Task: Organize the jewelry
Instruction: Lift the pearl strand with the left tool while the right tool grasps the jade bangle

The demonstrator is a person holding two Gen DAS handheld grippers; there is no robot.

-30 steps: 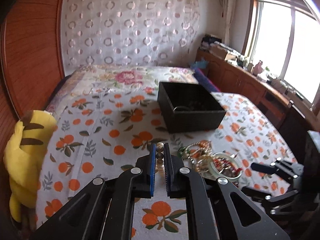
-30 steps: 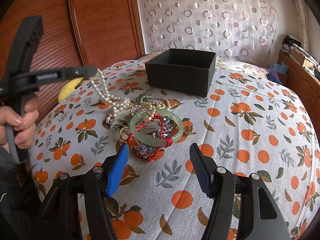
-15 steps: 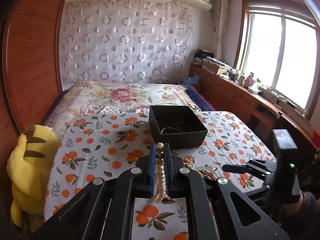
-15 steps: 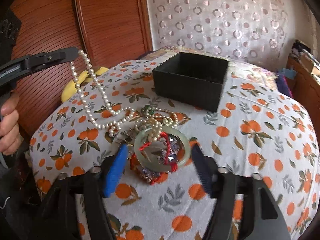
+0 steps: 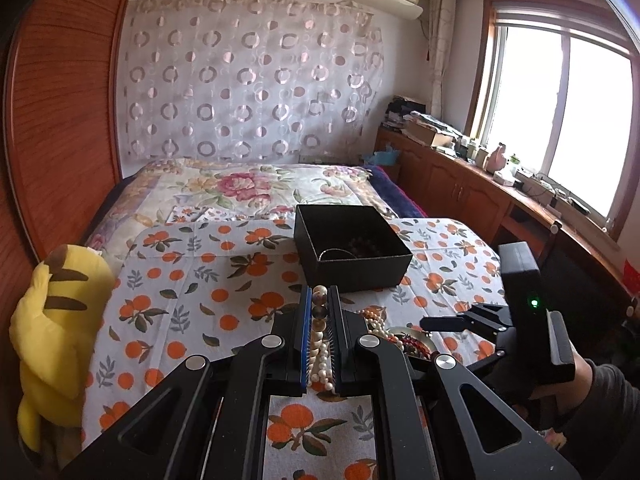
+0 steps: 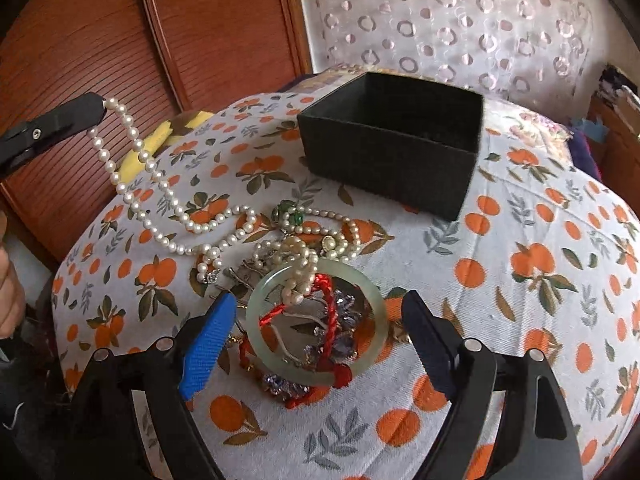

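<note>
My left gripper [image 5: 319, 300] is shut on a white pearl necklace [image 5: 319, 344]. It shows at the left of the right wrist view [image 6: 96, 112], lifted, with the pearl necklace [image 6: 140, 172] hanging in two strands down to a jewelry pile [image 6: 304, 256] on the orange-print cloth. A pale green jade bangle [image 6: 316, 312] with red cord lies in the pile. My right gripper [image 6: 316, 320] is open, its fingers on either side of the bangle. A black open box [image 6: 394, 142] stands behind the pile; in the left wrist view the box [image 5: 352, 252] holds some jewelry.
A yellow plush toy [image 5: 56, 320] lies at the bed's left edge by the wooden wardrobe [image 6: 120, 40]. Wooden cabinets [image 5: 460, 184] run under the window on the right. The flowered bedspread [image 5: 240, 184] extends behind the box.
My left gripper has risen with the pearl necklace, drawing its strands up off the pile. My right gripper has moved closer over the jade bangle and stays open.
</note>
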